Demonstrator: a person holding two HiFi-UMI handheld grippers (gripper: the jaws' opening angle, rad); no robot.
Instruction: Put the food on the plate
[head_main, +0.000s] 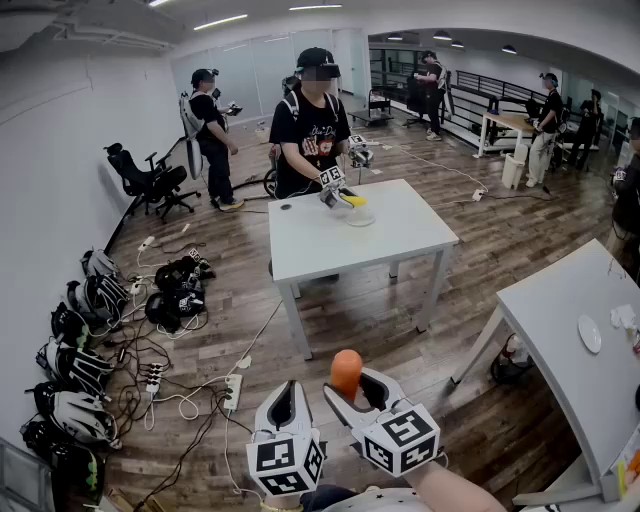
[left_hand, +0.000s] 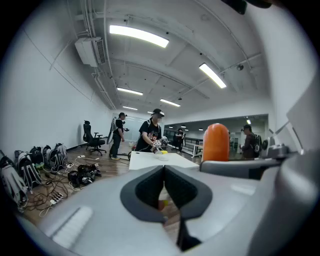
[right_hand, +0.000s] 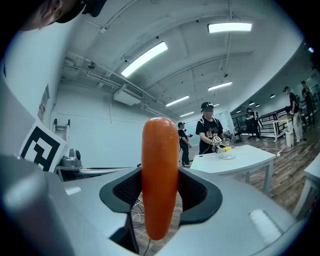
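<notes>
- the right gripper (right_hand: 161, 196) is clenching an orange carrot (right_hand: 160, 160) — the carrot is standing upright between the jaws, its rounded top rising above them.
- the left gripper (left_hand: 164, 171) is sitting just beside it, jaws pressed together on nothing.
- both are hovering over the wooden floor (head_main: 470, 400), well apart from the white table (head_main: 400, 240).

Held side by side and pointing forward, the left tool (head_main: 289, 386) has its jaws pressed together on nothing, while the right tool (head_main: 350, 390), just to its right, clamps an upright carrot (head_main: 346, 368) between its jaws.
</notes>
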